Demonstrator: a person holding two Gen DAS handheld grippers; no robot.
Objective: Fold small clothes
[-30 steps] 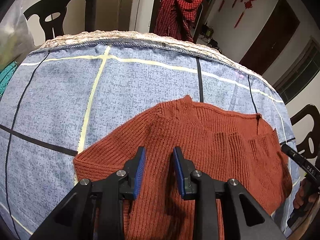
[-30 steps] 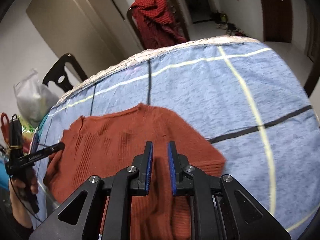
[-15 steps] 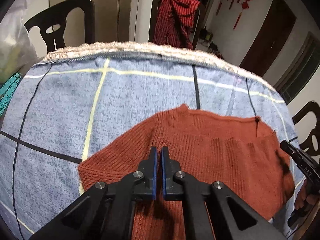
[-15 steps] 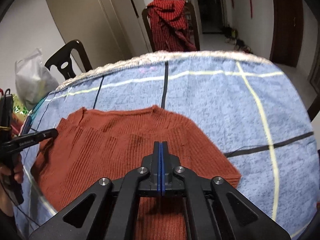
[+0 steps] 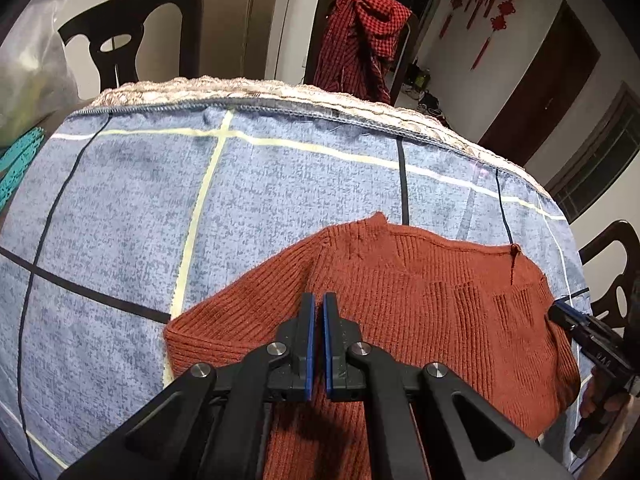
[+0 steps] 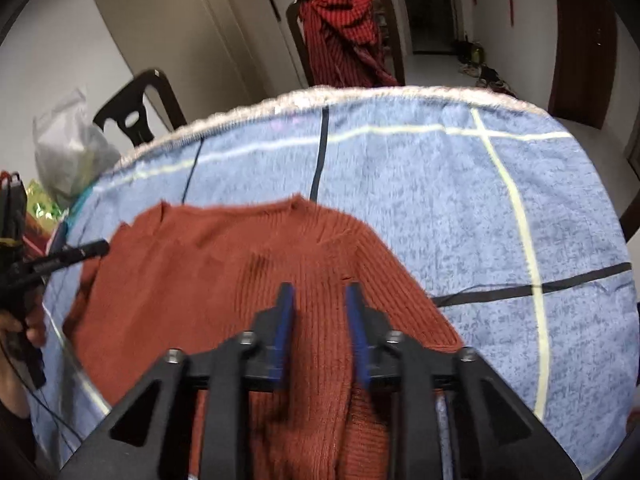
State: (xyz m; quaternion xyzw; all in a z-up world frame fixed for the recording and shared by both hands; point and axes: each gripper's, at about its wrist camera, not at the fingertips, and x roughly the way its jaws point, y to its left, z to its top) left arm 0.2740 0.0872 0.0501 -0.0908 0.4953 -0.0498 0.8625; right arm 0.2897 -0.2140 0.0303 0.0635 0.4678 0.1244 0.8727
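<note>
A rust-red ribbed knit sweater (image 5: 432, 304) lies folded on a blue checked tablecloth (image 5: 160, 208); it also shows in the right wrist view (image 6: 208, 280). My left gripper (image 5: 316, 308) hovers over the sweater's left part, its blue pads nearly together with a thin gap and nothing between them. My right gripper (image 6: 318, 300) is open above the sweater's right part, empty. The other gripper shows at the edge of each view, at the right (image 5: 588, 332) and at the left (image 6: 60, 258).
Dark chairs stand behind the table (image 5: 132, 36), one draped with a red checked cloth (image 5: 360, 28). A plastic bag (image 6: 68, 148) sits at the far left. A teal item (image 5: 16, 160) lies at the table's left edge.
Both grippers closed half a second ago. Now the right one has opened wide and the left has parted slightly. Both views have pulled back a little from the sweater.
</note>
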